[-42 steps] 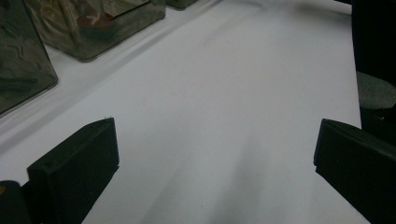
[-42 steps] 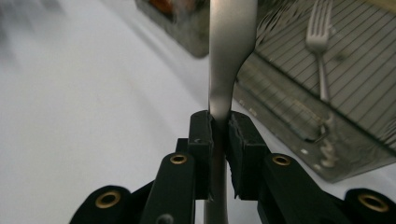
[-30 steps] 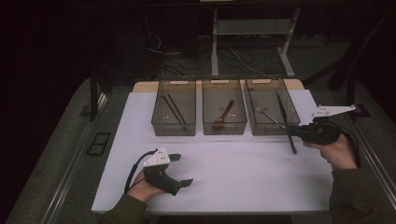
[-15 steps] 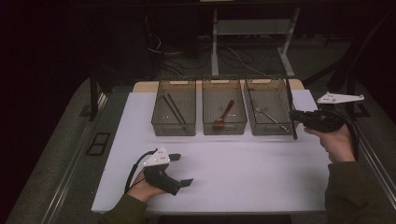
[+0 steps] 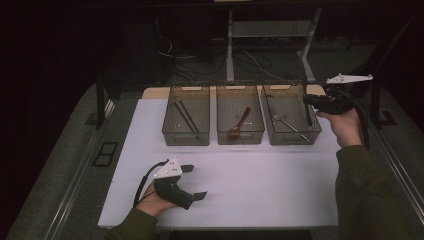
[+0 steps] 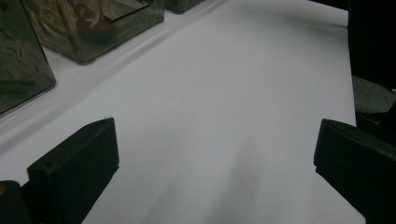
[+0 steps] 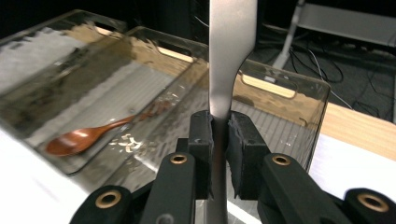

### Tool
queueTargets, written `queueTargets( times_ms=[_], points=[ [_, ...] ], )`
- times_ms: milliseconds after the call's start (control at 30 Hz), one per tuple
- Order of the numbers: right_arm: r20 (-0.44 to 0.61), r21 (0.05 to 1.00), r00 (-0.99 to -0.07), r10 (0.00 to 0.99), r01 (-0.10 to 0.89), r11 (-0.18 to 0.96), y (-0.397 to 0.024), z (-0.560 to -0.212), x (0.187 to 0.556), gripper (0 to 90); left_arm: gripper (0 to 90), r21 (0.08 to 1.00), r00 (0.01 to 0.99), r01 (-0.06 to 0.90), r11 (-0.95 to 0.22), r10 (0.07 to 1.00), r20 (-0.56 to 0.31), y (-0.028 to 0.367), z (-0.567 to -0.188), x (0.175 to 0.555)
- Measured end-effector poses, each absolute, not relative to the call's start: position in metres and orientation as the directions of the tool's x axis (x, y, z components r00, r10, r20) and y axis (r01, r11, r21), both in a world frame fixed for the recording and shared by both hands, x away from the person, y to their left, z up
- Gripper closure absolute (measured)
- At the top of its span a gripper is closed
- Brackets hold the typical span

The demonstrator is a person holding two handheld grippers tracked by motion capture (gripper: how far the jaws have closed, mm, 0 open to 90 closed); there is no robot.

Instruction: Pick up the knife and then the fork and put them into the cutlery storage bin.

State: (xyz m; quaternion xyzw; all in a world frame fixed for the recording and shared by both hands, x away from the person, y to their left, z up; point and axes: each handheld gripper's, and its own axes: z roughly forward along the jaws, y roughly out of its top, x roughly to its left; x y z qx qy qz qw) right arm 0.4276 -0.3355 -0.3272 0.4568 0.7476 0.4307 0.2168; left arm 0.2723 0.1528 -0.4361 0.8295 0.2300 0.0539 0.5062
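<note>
Right gripper (image 7: 219,135), upper right of the high view, pinches a flat, polished metal utensil handle (image 7: 231,51) upright over the rightmost smoky clear plastic bin (image 5: 291,113); which utensil it is can't be told. It looks stiff, light and slick, likely to pivot between the pads, so the narrow neck where it is clamped seems a fair hold. A metal fork (image 5: 287,124) lies in that bin and a wooden spoon (image 7: 88,135) in the middle one. Left gripper (image 5: 192,182) rests on the white tabletop (image 5: 260,190) at lower left, jaws spread and empty.
</note>
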Motion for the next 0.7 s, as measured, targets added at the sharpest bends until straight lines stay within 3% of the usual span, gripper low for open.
queueTargets(
  times_ms=[267,533,600,700],
  points=[
    [0.08,0.727,-0.453,0.888,0.636,0.259,-0.33,-0.367,0.455,80.1,0.0,0.862,0.886,0.338,-0.379,0.436,-0.156,0.152,-0.437,0.275],
    [0.071,0.64,-0.424,0.903,0.714,0.285,-0.331,-0.389,0.459,79.2,0.0,0.862,0.888,0.335,-0.38,0.433,-0.155,0.151,-0.437,0.275],
    [0.065,0.658,-0.427,0.902,0.698,0.283,-0.332,-0.391,0.456,77.8,0.0,0.862,0.887,0.337,-0.379,0.436,-0.156,0.151,-0.437,0.275],
    [0.115,0.704,-0.439,0.891,0.669,0.238,-0.337,-0.387,0.448,68.6,0.0,0.861,0.886,0.338,-0.38,0.436,-0.155,0.152,-0.438,0.275]
  ],
)
